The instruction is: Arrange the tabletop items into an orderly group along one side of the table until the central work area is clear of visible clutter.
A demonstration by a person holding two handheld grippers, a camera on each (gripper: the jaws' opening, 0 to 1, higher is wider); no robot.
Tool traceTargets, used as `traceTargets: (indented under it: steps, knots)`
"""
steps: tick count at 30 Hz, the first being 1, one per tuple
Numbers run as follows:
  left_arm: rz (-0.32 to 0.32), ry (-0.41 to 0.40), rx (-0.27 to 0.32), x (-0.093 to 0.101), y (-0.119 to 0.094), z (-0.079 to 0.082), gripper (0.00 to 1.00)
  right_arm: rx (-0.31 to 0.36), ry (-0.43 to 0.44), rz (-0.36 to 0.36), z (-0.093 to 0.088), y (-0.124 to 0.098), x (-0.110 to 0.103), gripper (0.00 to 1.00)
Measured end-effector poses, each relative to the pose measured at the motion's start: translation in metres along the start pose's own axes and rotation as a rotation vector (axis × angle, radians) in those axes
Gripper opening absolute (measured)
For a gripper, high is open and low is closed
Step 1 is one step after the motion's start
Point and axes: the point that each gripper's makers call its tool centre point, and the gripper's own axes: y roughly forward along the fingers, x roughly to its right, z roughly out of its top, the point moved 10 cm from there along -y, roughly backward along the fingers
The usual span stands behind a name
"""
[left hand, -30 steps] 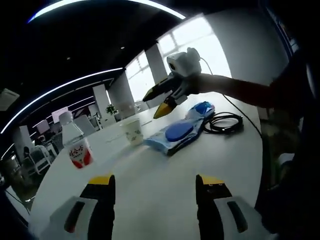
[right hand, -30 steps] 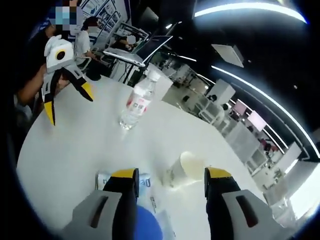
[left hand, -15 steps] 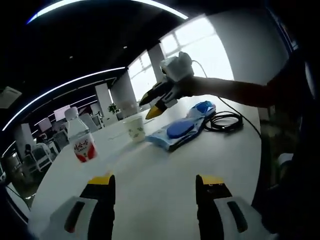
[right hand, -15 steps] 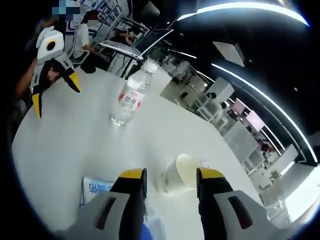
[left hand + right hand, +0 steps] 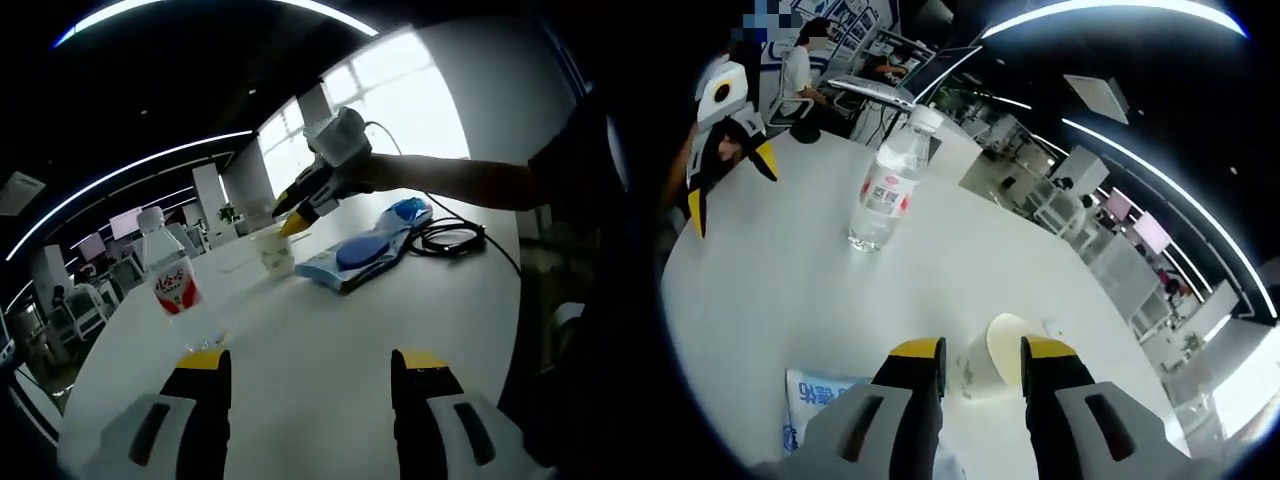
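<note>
On the white round table (image 5: 330, 340) stand a water bottle (image 5: 172, 280) with a red label and a paper cup (image 5: 275, 252). A blue wipes pack (image 5: 365, 255) lies right of the cup. My left gripper (image 5: 315, 365) hovers open over bare table near the edge. In the left gripper view, my right gripper (image 5: 292, 220) hangs just above the cup's rim. In the right gripper view, my right gripper (image 5: 983, 352) is open with narrowed jaws, and the cup (image 5: 992, 368) shows between its tips. The bottle (image 5: 883, 192), the pack (image 5: 825, 395) and my left gripper (image 5: 730, 188) lie beyond.
A coiled black cable (image 5: 455, 242) lies past the wipes pack near the table's edge. A person's arm (image 5: 470, 180) reaches over that side. Office chairs (image 5: 1065, 215), desks and seated people (image 5: 800, 70) stand beyond the table.
My right gripper has moved from over the wipes pack to over the cup, and its jaws have narrowed. The left gripper has stayed open and nearly still.
</note>
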Motion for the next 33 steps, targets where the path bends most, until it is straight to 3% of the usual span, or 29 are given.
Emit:
traceTargets:
  steps: [23, 30, 33]
  knots:
    - [0.015, -0.018, -0.013, -0.003, -0.010, -0.009, 0.64, -0.064, 0.034, 0.014, -0.011, 0.026, 0.004, 0.20]
    - [0.016, -0.025, -0.021, -0.003, -0.010, -0.012, 0.63, -0.057, 0.054, 0.013, -0.011, 0.025, 0.005, 0.03]
    - [0.016, -0.026, -0.020, -0.003, -0.010, -0.012, 0.63, -0.056, 0.055, 0.014, -0.011, 0.025, 0.005, 0.01]
